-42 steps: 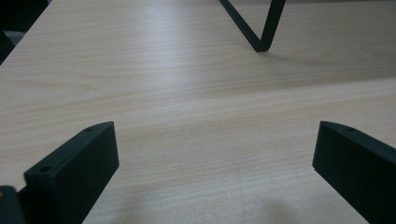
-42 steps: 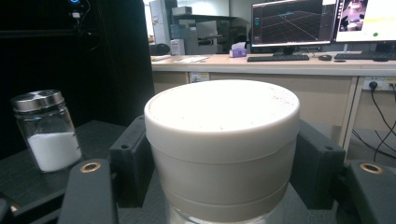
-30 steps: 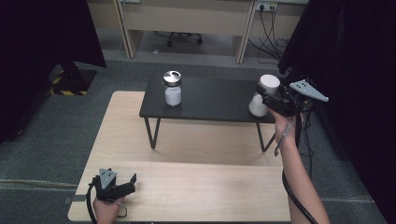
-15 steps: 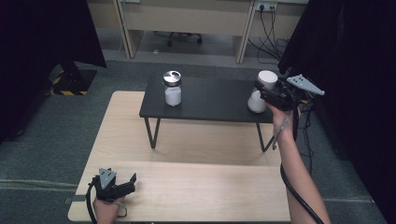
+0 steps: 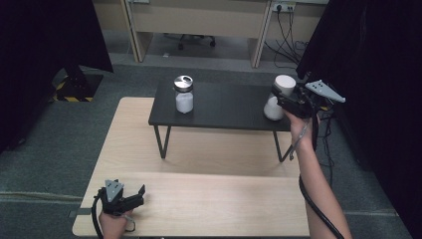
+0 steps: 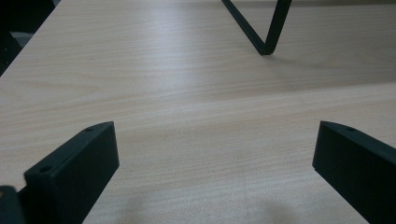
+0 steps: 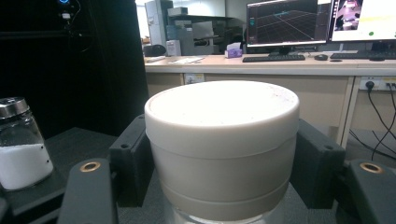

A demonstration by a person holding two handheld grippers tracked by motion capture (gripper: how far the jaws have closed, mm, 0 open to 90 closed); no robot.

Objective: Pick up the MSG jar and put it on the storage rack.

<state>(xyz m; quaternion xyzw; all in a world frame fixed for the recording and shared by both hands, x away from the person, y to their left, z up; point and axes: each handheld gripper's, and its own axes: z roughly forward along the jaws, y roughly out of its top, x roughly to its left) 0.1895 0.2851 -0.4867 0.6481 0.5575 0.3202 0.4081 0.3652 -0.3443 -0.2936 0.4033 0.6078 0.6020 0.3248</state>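
Fingers (image 7: 128, 158) of the right gripper (image 5: 293, 102) are clamped on the white lid (image 7: 222, 116) of a jar (image 5: 275, 99), one pad on each side of the cap; a grip that high suits twisting the lid off or lifting the jar by its top, though which is meant I cannot tell. The jar stands at the right end of the small black desk (image 5: 224, 107), close to its front edge, within reach of the outstretched right arm. A glass shaker (image 5: 184, 94) with a metal cap and white contents stands well apart, toward the left end of the same surface. The left gripper (image 5: 124, 199) rests near the front left corner of the wooden desk (image 5: 209, 199), its fingers (image 6: 74, 168) wide apart with nothing between them, apparently parked out of the way.
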